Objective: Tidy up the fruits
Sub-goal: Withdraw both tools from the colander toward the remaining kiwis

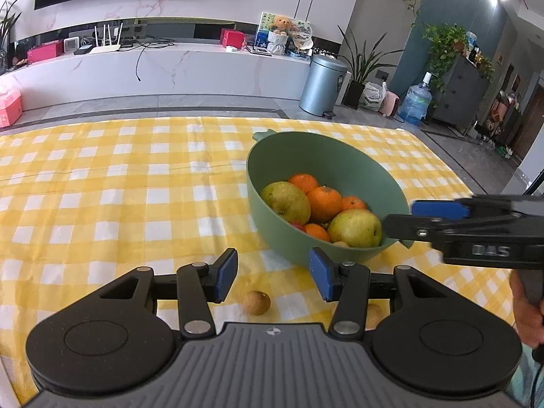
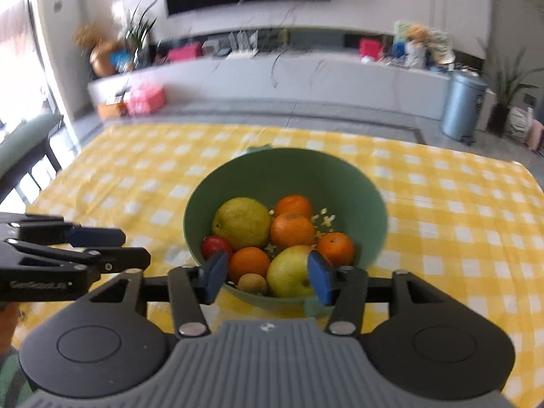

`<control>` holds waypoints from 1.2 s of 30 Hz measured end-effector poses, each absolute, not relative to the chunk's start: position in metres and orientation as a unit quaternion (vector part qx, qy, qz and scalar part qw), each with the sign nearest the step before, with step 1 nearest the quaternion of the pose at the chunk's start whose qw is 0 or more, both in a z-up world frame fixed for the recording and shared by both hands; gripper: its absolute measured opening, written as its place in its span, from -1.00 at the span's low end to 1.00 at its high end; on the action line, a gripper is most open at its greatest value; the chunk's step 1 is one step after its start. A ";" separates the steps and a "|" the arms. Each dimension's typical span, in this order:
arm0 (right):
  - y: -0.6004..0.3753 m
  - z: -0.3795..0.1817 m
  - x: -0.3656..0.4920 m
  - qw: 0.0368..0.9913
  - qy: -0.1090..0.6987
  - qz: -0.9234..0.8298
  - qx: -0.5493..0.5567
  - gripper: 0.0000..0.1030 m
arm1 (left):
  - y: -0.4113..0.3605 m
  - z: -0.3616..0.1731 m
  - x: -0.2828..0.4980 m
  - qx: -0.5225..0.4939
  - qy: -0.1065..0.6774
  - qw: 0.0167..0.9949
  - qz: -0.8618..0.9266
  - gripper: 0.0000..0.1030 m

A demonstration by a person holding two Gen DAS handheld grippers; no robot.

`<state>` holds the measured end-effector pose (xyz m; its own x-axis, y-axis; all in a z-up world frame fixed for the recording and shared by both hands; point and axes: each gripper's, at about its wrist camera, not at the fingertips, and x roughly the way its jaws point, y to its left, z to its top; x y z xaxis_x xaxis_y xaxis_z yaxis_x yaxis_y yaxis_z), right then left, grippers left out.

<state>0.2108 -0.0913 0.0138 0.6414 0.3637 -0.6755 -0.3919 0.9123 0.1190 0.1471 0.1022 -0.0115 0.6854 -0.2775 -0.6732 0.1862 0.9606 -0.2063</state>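
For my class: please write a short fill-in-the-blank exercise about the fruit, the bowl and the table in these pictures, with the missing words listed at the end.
1. The oranges lie inside a bowl whose colour is ____.
2. The tablecloth has white and ____ checks.
3. The small brown fruit near the left gripper lies on the cloth, ____ the bowl.
4. The number of oranges visible in the bowl is ____.

Missing words: green; yellow; outside; four

Your right wrist view is motion-blurred throughout. In the left wrist view, a small tan round fruit (image 1: 374,312) hides behind your left gripper's linkage; 1 red fruit (image 1: 298,226) barely shows.
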 end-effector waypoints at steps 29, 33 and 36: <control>-0.113 -0.061 0.146 0.921 0.360 0.150 0.001 0.19 | 0.079 -0.047 0.127 0.005 0.415 0.898 -0.143 0.20; -0.102 -0.066 0.144 0.914 0.368 0.172 -0.016 0.05 | 0.086 -0.049 0.130 -0.006 0.415 0.902 -0.121 0.17; -0.098 -0.070 0.148 0.909 0.374 0.182 -0.017 0.02 | 0.090 -0.051 0.137 -0.006 0.408 0.908 -0.100 0.17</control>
<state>0.1477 -0.0983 -0.0696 0.6538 0.3188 -0.6862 -0.3440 0.9330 0.1057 0.1368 0.0900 -0.0515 0.6474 -0.1856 -0.7392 0.1763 0.9801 -0.0916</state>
